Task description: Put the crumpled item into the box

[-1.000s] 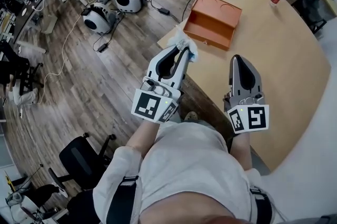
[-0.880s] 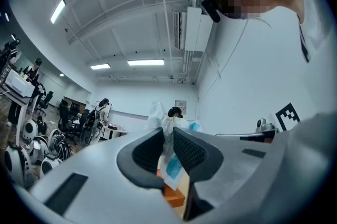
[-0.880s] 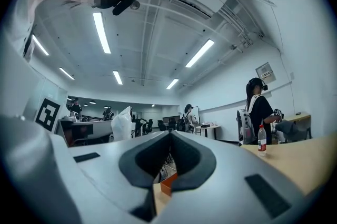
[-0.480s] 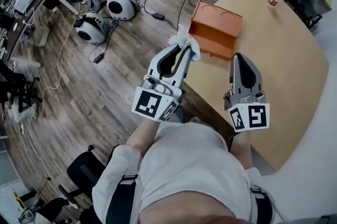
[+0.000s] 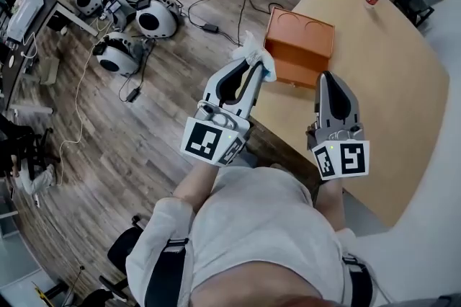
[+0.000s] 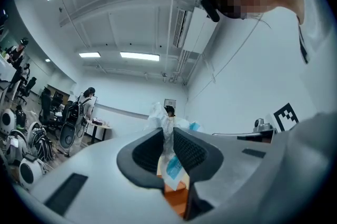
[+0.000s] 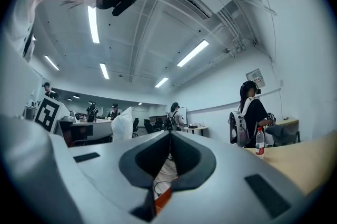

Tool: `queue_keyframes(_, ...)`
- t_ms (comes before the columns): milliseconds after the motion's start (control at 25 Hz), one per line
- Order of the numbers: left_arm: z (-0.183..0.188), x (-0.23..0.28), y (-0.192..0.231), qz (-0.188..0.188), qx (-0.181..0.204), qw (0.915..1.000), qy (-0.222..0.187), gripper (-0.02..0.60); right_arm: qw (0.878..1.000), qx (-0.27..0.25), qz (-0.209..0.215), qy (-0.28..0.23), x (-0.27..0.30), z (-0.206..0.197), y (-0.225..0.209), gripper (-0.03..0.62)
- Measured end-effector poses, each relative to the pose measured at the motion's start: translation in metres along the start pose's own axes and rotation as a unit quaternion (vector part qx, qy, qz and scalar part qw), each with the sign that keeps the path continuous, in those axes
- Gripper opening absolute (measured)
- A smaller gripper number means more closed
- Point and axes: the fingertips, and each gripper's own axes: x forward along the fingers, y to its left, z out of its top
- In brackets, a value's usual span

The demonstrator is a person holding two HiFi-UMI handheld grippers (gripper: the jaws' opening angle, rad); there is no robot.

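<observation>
The left gripper [image 5: 254, 70] is clamped on the crumpled item [image 5: 253, 52], a thin white wad with a blue printed patch, probably paper or soft plastic wrap. The wad bulges past the jaw tips and sits just off the box's [image 5: 299, 39] near left corner, close to touching it. The box lies ahead and to the right of those tips, so the left gripper is the nearer one. It is orange, rigid and smooth, with two round recesses on its far part. Its hollow seems to face the person, though the angle leaves that unsure. The right gripper [image 5: 325, 76] hangs just short of the box's near right side, jaws together on nothing. The box rests on a pale wooden table [image 5: 374, 82].
</observation>
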Motion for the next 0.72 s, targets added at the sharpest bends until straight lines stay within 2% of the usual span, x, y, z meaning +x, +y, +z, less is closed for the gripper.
queue_keyframes(320, -0.005, 0.014, 0.021, -0.042, -0.009, 0.9991, 0.007, 0.061, 0.999, -0.002, -0.045, -0.005, 0.015, -0.003, 0.002, 0.011)
queue_keyframes(720, -0.022, 0.026, 0.02, -0.089, -0.025, 0.9954, 0.024, 0.061, 0.995, 0.0, -0.1, 0.008, 0.002, -0.018, -0.001, 0.011)
